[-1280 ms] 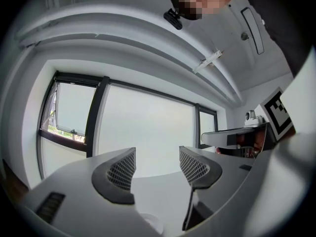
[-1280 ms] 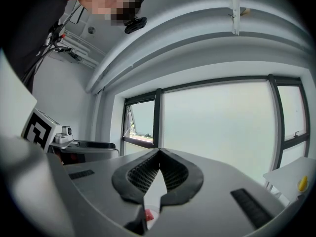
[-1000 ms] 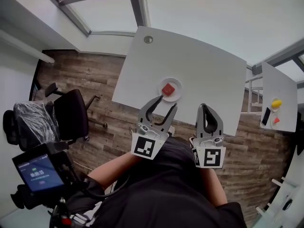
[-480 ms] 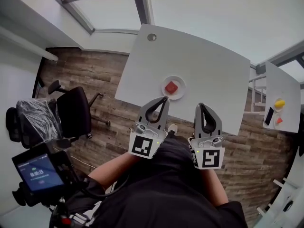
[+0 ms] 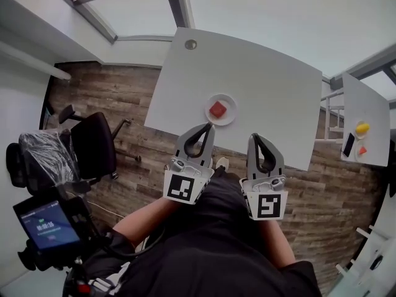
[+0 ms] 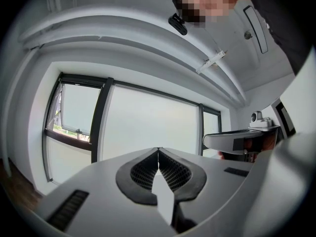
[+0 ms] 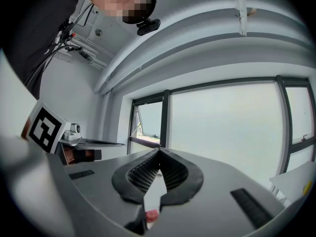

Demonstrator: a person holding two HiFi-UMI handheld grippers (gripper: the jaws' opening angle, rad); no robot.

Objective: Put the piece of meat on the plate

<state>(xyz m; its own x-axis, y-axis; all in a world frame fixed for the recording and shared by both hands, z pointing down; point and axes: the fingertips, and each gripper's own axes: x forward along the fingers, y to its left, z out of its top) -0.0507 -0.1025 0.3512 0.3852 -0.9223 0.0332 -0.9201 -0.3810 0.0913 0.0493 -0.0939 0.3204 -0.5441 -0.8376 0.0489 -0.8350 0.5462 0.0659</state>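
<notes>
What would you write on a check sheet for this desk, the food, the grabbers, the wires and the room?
Surface: white table, mostly bare.
Job's things: red piece of meat lies on the white plate, near the table's front edge.
Clutter: nothing seen on this table; a side table holds a yellow thing, a small red thing and a dark flat thing.
Grippers: left gripper shut, empty; right gripper shut, empty.
Cables: wires beside the person's head camera.
Surroundings: black office chair, wooden floor, big windows, screen device.
</notes>
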